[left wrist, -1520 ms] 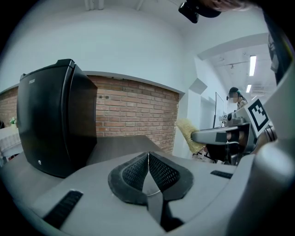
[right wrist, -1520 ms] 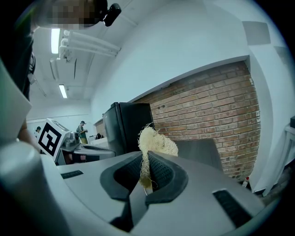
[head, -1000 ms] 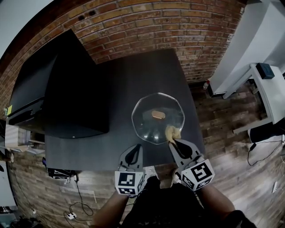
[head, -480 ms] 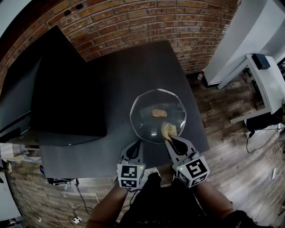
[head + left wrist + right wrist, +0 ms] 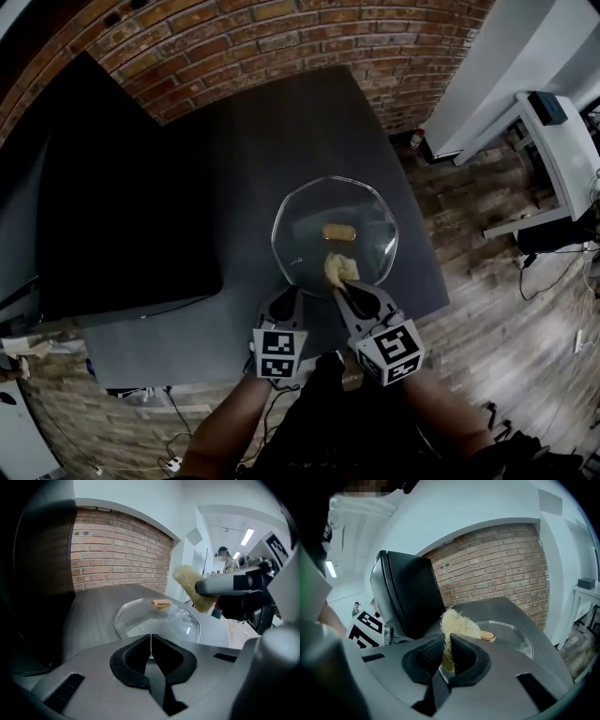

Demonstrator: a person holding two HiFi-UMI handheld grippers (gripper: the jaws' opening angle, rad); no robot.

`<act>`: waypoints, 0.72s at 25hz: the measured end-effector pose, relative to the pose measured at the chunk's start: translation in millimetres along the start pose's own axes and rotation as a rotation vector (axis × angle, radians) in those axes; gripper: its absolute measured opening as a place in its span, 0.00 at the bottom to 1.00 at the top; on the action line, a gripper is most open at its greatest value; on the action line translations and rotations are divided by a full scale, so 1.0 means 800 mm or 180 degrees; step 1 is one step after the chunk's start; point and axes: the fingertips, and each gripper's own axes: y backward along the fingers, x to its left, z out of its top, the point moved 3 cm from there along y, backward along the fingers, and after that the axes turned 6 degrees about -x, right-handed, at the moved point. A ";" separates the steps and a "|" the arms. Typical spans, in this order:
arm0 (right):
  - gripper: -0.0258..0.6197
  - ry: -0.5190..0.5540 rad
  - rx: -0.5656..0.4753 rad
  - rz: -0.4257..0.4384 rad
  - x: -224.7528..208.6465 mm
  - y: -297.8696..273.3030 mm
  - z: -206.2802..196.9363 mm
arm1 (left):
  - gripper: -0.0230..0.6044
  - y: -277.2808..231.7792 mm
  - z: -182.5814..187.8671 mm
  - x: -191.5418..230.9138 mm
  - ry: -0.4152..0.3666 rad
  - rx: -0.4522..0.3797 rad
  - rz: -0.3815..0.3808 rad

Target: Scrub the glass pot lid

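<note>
Bench, dark and matte, carries a black appliance on its 9 o'clock side. The left gripper has its fingers pressed together with nothing between them, tips just at the 7 o'clock rim of the glass pot lid. The lid lies flat on the bench, a gold knob at its centre. The right gripper has its fingers clamped on a pale fibrous scrubber, held over the glass at 6 o'clock of the knob.
</note>
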 end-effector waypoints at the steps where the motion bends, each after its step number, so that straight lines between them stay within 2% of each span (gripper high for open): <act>1: 0.10 -0.0014 0.0033 -0.0003 0.000 -0.005 -0.006 | 0.09 -0.005 -0.005 0.002 0.0000 0.0039 -0.0006; 14: 0.10 -0.0175 0.0366 -0.0082 0.002 -0.053 -0.071 | 0.09 -0.042 -0.042 0.017 0.0045 0.0298 -0.0075; 18: 0.10 -0.0221 0.0475 -0.0035 0.009 -0.064 -0.086 | 0.09 -0.043 -0.043 0.016 -0.0049 0.0285 -0.0097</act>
